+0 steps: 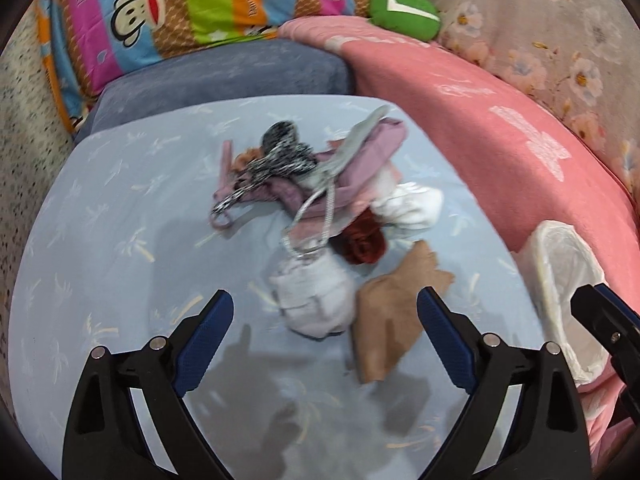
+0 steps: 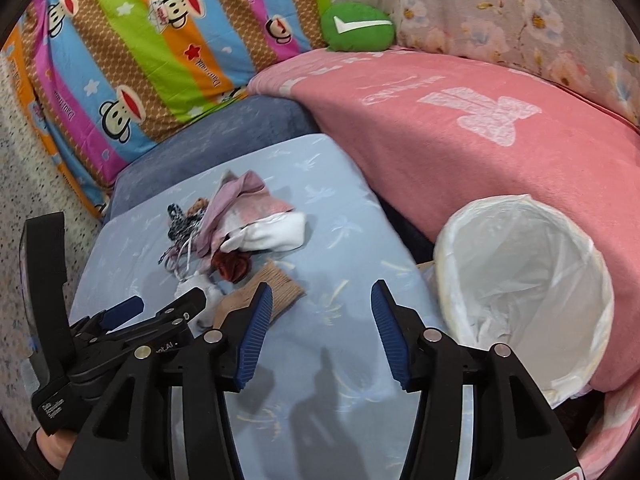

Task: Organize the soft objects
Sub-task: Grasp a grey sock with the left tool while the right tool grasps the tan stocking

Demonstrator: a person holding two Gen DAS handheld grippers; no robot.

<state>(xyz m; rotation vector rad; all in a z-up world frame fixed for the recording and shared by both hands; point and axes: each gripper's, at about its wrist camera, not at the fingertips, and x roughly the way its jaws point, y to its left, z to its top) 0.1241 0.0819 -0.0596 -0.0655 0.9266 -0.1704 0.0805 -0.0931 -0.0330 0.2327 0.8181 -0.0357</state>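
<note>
A heap of small soft items lies on the light blue sheet (image 1: 120,240): pink cloth (image 1: 372,148), a black-and-white band (image 1: 280,156), a dark red piece (image 1: 364,244), white socks (image 1: 412,204), a white bundle (image 1: 312,296) and a tan sock (image 1: 396,312). My left gripper (image 1: 324,332) stands open just short of the white bundle and tan sock, nothing between its fingers. In the right wrist view the same heap (image 2: 240,224) sits left of centre. My right gripper (image 2: 320,328) is open over bare sheet beside the tan sock (image 2: 276,284). The left gripper (image 2: 132,320) shows at its left.
A round bin lined with a white plastic bag (image 2: 520,280) stands at the right edge of the sheet, against a pink blanket (image 2: 480,152). A grey-blue cushion (image 1: 224,72), a striped monkey-print pillow (image 1: 160,12) and a green plush (image 1: 404,10) lie behind.
</note>
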